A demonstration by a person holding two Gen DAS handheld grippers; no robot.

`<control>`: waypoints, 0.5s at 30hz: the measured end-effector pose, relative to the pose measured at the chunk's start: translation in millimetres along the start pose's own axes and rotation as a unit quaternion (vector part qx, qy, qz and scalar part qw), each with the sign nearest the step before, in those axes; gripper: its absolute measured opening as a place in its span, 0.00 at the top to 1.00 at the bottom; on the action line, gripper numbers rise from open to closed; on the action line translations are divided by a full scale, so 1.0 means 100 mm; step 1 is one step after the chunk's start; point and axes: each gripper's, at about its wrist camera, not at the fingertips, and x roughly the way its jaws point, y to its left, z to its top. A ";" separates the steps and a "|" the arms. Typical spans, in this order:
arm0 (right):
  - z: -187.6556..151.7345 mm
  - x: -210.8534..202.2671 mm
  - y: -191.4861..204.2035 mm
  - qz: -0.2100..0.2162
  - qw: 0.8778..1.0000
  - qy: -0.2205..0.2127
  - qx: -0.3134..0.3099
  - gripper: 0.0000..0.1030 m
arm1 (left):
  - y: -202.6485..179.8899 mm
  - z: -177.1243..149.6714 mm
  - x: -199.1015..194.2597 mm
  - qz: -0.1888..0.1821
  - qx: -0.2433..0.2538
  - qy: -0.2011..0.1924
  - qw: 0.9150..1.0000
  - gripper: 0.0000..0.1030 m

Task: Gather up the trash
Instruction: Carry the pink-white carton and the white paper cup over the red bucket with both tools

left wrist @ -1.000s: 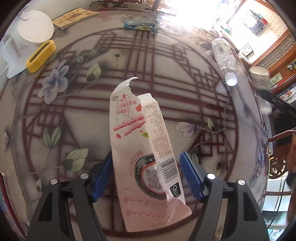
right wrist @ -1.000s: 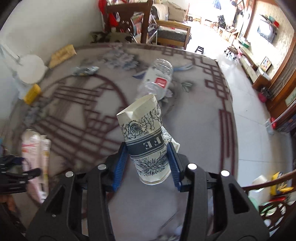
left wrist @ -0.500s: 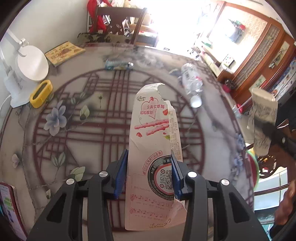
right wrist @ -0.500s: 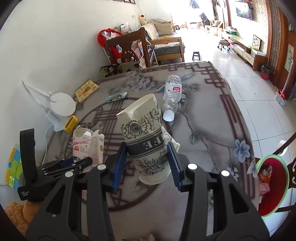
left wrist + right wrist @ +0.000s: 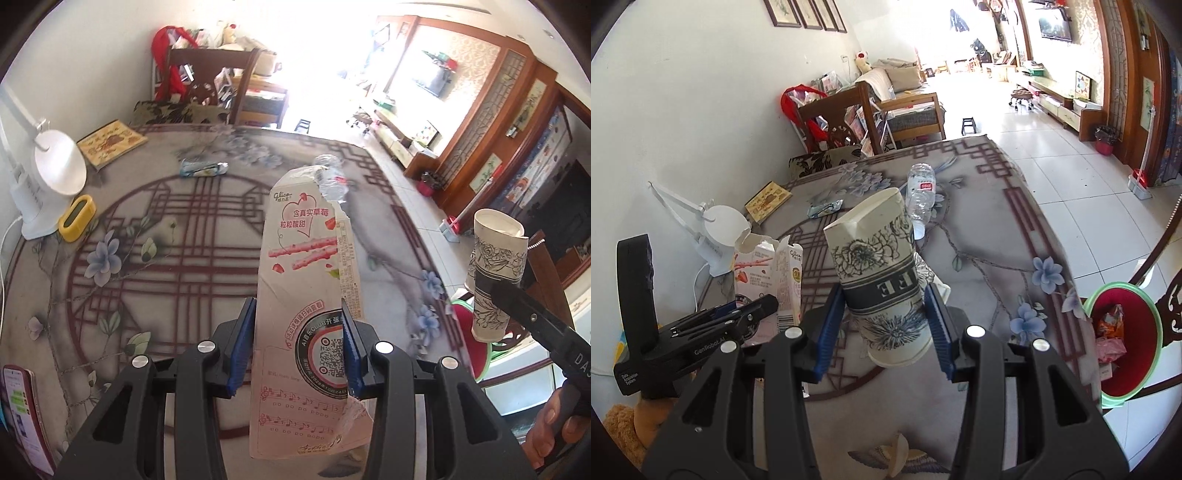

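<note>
My left gripper is shut on a torn pink strawberry snack box and holds it upright above the table. The box also shows in the right wrist view. My right gripper is shut on a crumpled paper cup with a floral print, held above the table; the cup also shows in the left wrist view. A red trash bin with a green rim stands on the floor to the right of the table. An empty plastic bottle and a blue wrapper lie on the table.
The table has a patterned cloth. A white desk lamp, a yellow object and a book sit at its left and far side. A wooden chair stands behind it. A phone lies at the near left.
My left gripper closed on the snack box and lifted it off the table. Both grippers rose and tilted up, and the bin came into the right view.
</note>
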 end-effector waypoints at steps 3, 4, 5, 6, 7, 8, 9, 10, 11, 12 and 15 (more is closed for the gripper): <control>-0.04 -0.13 -0.10 -0.006 1.000 -0.011 0.010 0.58 | -0.13 -0.01 -0.04 -0.005 0.011 -0.003 1.000 0.62; -0.06 -0.17 -0.15 -0.009 1.000 -0.014 0.015 0.58 | -0.18 -0.01 -0.05 -0.007 0.015 -0.003 1.000 0.62; -0.07 -0.20 -0.18 -0.011 1.000 -0.016 0.019 0.58 | -0.24 -0.01 -0.05 -0.011 0.021 -0.003 1.000 0.62; -0.09 -0.24 -0.22 -0.014 0.999 -0.018 0.023 0.58 | -0.30 -0.02 -0.05 -0.013 0.025 -0.003 1.000 0.62; -0.10 -0.27 -0.26 -0.015 0.999 -0.020 0.027 0.58 | -0.34 -0.02 -0.06 -0.015 0.029 -0.003 0.999 0.62; -0.12 -0.32 -0.31 -0.018 0.999 -0.022 0.032 0.58 | -0.40 -0.03 -0.05 -0.019 0.034 -0.003 0.999 0.62; -0.14 -0.36 -0.36 -0.021 0.999 -0.025 0.037 0.58 | -0.46 -0.03 -0.05 -0.022 0.039 -0.002 0.999 0.62; -0.14 -0.39 -0.39 -0.024 0.999 -0.027 0.040 0.58 | -0.51 -0.04 -0.05 -0.025 0.043 -0.002 0.999 0.62; -0.14 -0.43 -0.44 -0.028 0.998 -0.029 0.045 0.58 | -0.57 -0.04 -0.04 -0.028 0.049 -0.002 0.998 0.62; -0.16 -0.47 -0.49 -0.031 0.998 -0.031 0.050 0.58 | -0.63 -0.05 -0.03 -0.031 0.054 -0.001 0.998 0.62; -0.18 -0.56 -0.63 -0.039 0.997 -0.038 0.061 0.58 | -0.80 -0.06 -0.02 -0.040 0.066 0.001 0.997 0.62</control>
